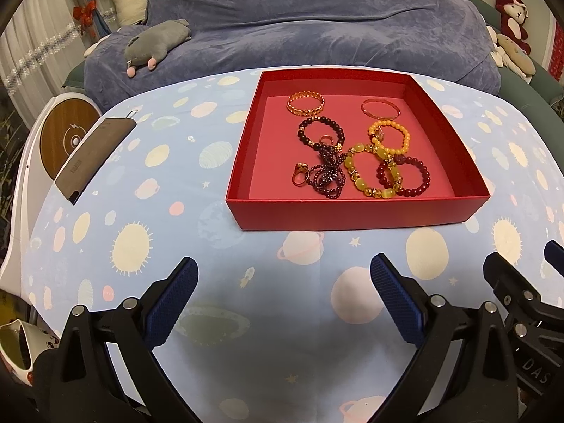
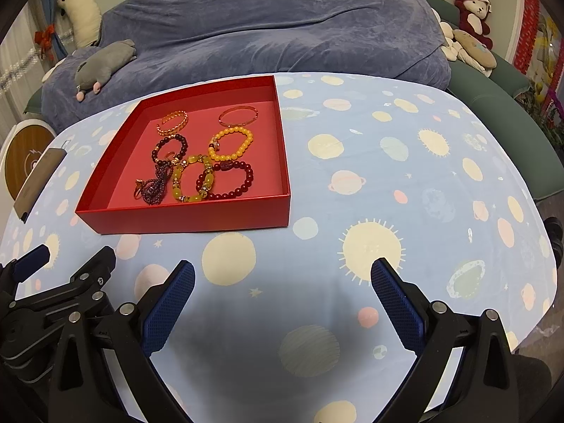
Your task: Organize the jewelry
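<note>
A shallow red box (image 1: pixel 356 213) (image 2: pixel 183 213) sits on the space-print tablecloth. It holds several pieces: a gold chain bangle (image 1: pixel 305 103), a thin rose-gold bangle (image 1: pixel 380 108), a yellow bead bracelet (image 1: pixel 389 137), a dark bead bracelet (image 1: pixel 320 134), a dark red bead bracelet (image 1: pixel 405 176), a yellow-green stone bracelet (image 1: pixel 366 172), a purple bead strand (image 1: pixel 326 172) and a gold ring (image 1: pixel 300 175). My left gripper (image 1: pixel 283 278) is open and empty, in front of the box. My right gripper (image 2: pixel 282 278) is open and empty, right of the box front.
A dark flat case (image 1: pixel 93 158) lies at the table's left edge beside a round wooden-topped device (image 1: pixel 65 134). A sofa with a blue-grey cover (image 1: pixel 317 24) and plush toys (image 1: pixel 155 46) stands behind the table. A mug (image 1: pixel 17 352) is at lower left.
</note>
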